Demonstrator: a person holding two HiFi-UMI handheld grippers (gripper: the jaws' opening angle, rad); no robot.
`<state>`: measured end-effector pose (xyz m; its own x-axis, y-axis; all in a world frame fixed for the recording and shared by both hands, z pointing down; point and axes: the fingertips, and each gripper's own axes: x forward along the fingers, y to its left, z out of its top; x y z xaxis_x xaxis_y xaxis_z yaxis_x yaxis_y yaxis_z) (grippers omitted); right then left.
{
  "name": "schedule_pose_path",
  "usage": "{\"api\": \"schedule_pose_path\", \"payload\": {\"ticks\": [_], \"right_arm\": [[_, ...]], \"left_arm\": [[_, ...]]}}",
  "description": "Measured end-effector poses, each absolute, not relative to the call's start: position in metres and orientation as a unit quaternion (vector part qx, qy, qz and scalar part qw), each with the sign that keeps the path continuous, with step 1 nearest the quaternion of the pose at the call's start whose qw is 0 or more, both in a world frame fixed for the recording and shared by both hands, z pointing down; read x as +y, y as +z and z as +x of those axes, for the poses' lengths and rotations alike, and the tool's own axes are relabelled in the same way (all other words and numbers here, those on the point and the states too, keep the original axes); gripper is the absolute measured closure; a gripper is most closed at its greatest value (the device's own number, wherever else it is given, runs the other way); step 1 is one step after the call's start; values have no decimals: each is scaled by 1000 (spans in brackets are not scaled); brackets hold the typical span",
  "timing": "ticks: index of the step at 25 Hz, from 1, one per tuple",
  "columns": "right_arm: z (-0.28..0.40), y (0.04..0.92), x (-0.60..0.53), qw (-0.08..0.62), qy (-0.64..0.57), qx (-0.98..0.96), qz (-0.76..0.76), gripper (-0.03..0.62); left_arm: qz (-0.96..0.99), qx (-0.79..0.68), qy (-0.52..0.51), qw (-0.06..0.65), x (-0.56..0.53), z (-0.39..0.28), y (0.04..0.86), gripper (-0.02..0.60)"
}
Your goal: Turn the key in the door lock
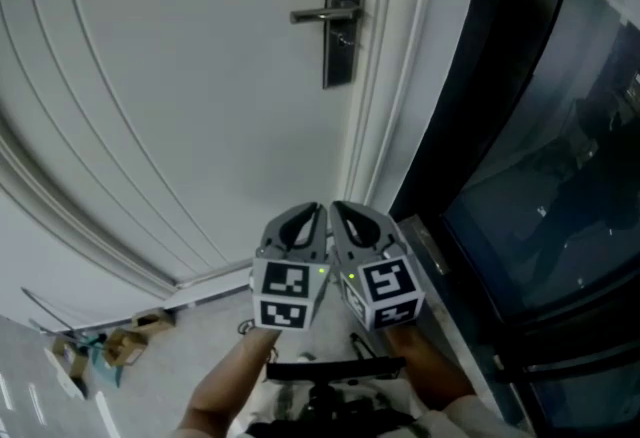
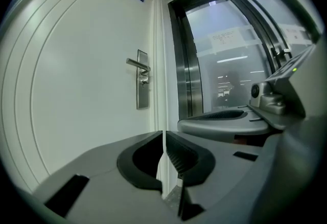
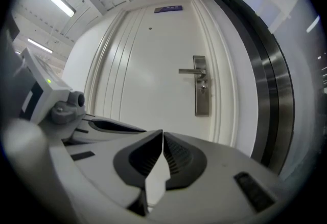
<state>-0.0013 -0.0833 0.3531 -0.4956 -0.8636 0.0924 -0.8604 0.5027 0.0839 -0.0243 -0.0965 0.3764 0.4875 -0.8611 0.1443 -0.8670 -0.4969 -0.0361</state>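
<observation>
A white door (image 1: 180,96) carries a dark metal lock plate (image 1: 343,14) with a lever handle (image 1: 322,15) pointing left. A small key (image 1: 346,40) sticks out of the plate just under the handle. The plate (image 2: 142,86) and key (image 2: 145,81) also show in the left gripper view, and the plate (image 3: 201,86) and key (image 3: 203,85) in the right gripper view. My left gripper (image 1: 315,212) and right gripper (image 1: 340,210) are held side by side, well short of the door and below the lock. Both are shut with nothing between their jaws (image 2: 162,138) (image 3: 162,138).
A white door frame (image 1: 375,76) borders the lock side. Right of it stands a dark glass panel (image 1: 540,126) in a metal frame. Scraps of litter (image 1: 100,348) lie on the floor at lower left. A small blue sign (image 3: 168,9) sits above the door.
</observation>
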Motion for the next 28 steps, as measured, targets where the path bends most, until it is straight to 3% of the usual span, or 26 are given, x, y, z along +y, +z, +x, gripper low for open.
{"api": "schedule_pose_path", "payload": {"ticks": [4, 8, 28], "right_arm": [[-12, 346, -96, 51, -18, -860, 507, 583], [-11, 336, -108, 87, -74, -852, 512, 583], [5, 278, -239, 141, -218, -853, 453, 582]], "left_arm": [[869, -489, 64, 31, -113, -30, 376, 549], [875, -480, 59, 22, -122, -31, 363, 549], [854, -520, 21, 8, -257, -9, 305, 549]]}}
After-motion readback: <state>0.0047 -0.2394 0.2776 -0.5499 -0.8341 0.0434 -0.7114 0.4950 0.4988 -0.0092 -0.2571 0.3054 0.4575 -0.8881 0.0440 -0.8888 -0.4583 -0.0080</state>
